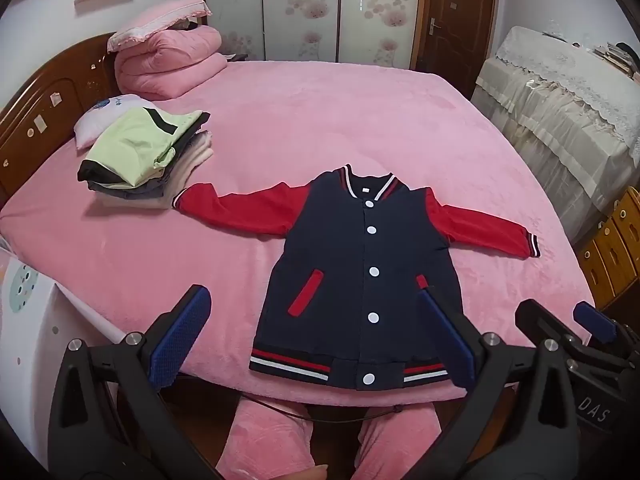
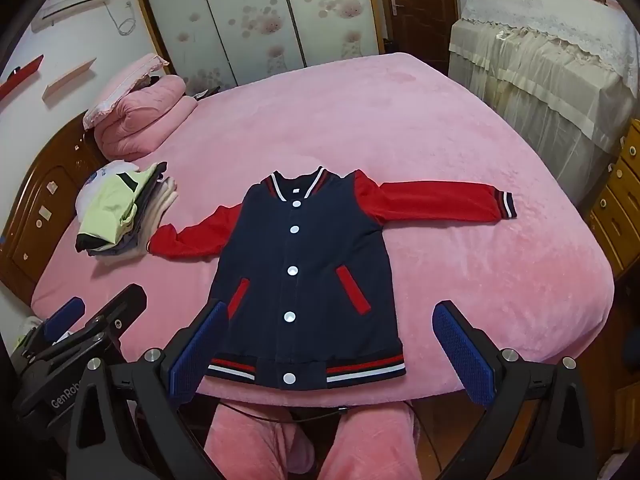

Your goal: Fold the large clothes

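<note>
Jacket [image 1: 352,264] lies flat ahead of both released hand-held grippers, left [image 1: 316,340] and right [image 2: 332,348], collar pointing away; one finger hides its hem corner.

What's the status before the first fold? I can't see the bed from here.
Left gripper and right gripper open, empty, above near edge. Jacket flat, buttoned, sleeves spread. Folded clothes pile close beside one cuff.

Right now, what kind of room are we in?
Most likely a bedroom: a big bed with a pink cover, a rolled pink quilt by the headboard, and a sliding-door wardrobe behind.
</note>
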{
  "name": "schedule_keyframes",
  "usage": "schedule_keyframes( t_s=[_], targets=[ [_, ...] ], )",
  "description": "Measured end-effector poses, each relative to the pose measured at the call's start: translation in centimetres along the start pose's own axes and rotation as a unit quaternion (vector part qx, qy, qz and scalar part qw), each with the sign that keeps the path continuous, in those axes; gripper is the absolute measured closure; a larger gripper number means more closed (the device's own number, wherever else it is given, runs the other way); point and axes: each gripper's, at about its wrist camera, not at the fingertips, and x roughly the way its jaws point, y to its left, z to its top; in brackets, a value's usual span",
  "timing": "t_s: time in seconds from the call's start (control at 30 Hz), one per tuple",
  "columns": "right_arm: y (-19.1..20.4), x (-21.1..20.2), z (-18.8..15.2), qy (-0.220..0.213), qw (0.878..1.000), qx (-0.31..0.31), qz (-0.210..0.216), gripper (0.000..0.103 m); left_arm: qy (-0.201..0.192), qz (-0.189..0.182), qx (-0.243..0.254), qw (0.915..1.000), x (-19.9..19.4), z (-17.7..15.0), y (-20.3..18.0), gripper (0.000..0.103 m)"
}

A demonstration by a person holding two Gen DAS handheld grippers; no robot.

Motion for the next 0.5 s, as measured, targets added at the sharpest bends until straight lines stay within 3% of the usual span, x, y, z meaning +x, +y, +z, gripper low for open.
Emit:
schedule_keyframes(
  t_s=[0.5],
  targets=[
    [0.9, -1.1, 0.0, -0.004, 1.000, -0.008, -0.007, 0.000, -0.008, 0.000, 0.002, 1.0000, -0.6, 0.5, 0.2, 0.002]
  ],
)
